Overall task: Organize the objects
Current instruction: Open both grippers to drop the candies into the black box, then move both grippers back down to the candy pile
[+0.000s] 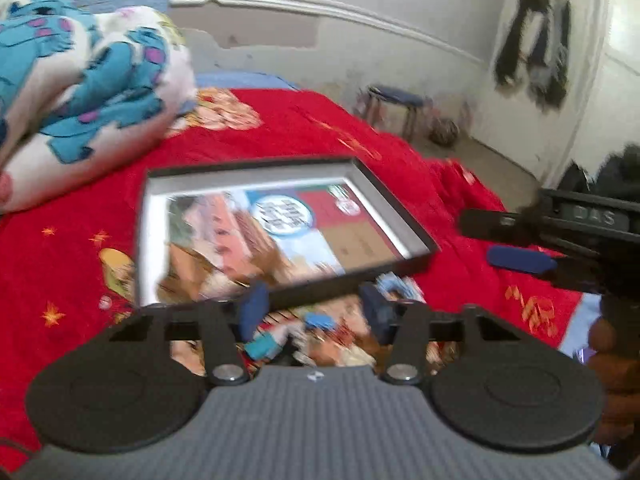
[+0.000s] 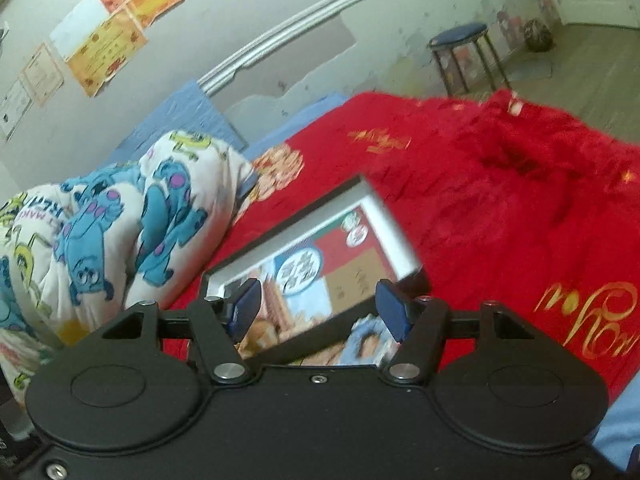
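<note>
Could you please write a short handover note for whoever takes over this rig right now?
Left gripper: open, nothing held, near edge of the box just ahead.
Right gripper: open, empty, also by the box.
Box: open on the red blanket, pictures inside; loose pictures lie in front of it.
Done: cannot tell.
Left: probably get the loose pictures into the box.

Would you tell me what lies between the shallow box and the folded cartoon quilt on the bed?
Only bare red blanket lies between the shallow box and the folded cartoon quilt; the right wrist view shows that stretch best.
</note>
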